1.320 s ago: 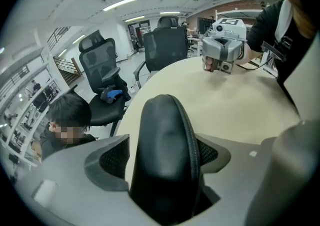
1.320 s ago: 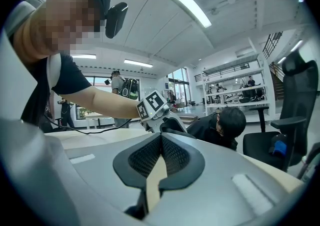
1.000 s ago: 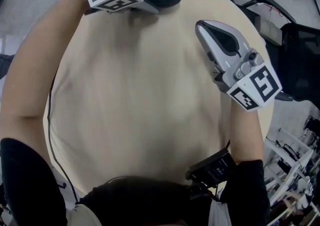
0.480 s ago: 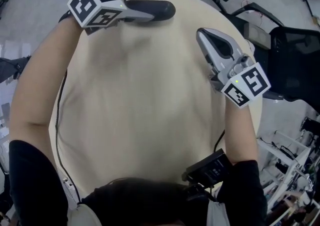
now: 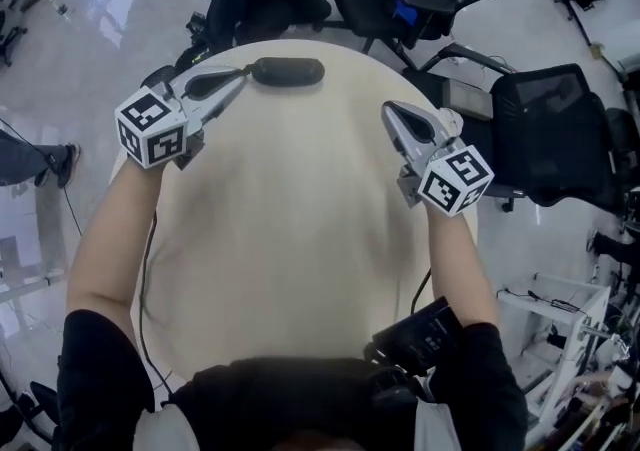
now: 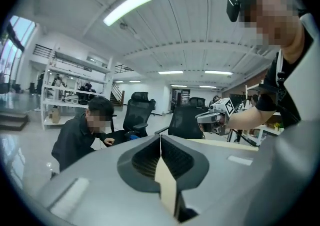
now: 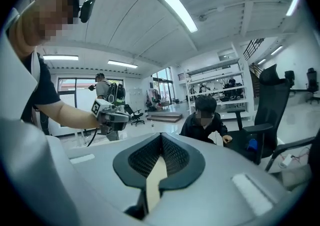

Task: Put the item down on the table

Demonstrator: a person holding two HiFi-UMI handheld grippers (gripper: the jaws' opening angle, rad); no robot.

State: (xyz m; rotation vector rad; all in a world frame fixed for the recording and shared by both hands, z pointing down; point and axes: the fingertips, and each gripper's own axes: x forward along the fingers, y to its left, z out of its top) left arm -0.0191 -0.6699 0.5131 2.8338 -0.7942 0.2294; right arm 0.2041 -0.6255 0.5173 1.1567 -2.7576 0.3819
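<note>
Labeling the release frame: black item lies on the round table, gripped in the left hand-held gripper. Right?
No: black item lies on the round table, but the left hand-held gripper is shut on nothing, as the left gripper view shows.

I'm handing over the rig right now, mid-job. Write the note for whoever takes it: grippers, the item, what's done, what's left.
Left gripper: shut, empty, tip close beside the item.
Right gripper: shut, empty, over the right side of the round table.
Dark oblong item: lying on the table at its far edge.
Done: item is down, in neither gripper.
Left: probably only drawing the left gripper clear.
</note>
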